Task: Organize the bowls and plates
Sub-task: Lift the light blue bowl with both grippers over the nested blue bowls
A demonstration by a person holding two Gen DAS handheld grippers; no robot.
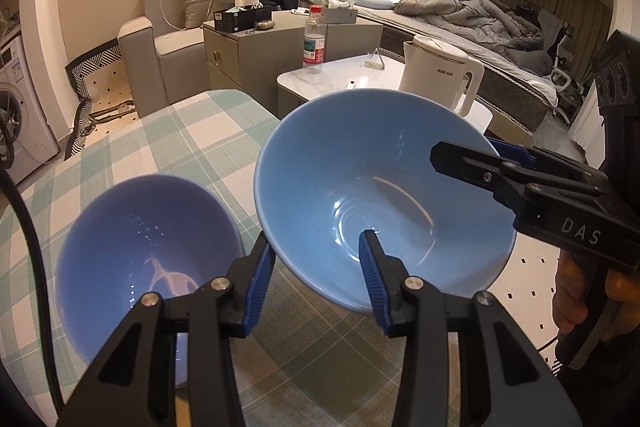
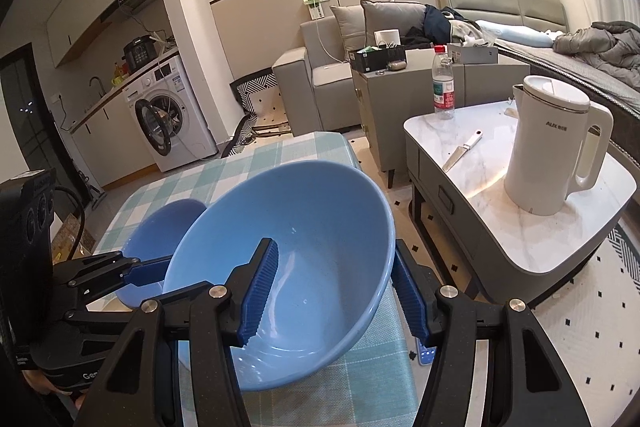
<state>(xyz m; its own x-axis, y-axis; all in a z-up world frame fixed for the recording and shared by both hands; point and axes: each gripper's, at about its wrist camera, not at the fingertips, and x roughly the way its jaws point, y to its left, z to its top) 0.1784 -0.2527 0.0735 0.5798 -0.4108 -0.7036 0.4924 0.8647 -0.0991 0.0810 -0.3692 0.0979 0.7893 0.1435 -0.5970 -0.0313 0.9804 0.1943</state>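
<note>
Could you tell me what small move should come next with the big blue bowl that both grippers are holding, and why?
Probably carry the large bowl toward the smaller bowl and lower it beside it. The left gripper and right gripper each pinch its rim, it hangs tilted above the checked tablecloth, and it looks too wide to nest inside.

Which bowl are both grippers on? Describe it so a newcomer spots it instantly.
Start at the table with the green checked cloth. Two blue bowls sit over it; take the large light-blue bowl, tilted toward the marble side table. The left gripper and right gripper each clamp its rim, while the smaller, more purplish bowl beside it is ungripped.
</note>
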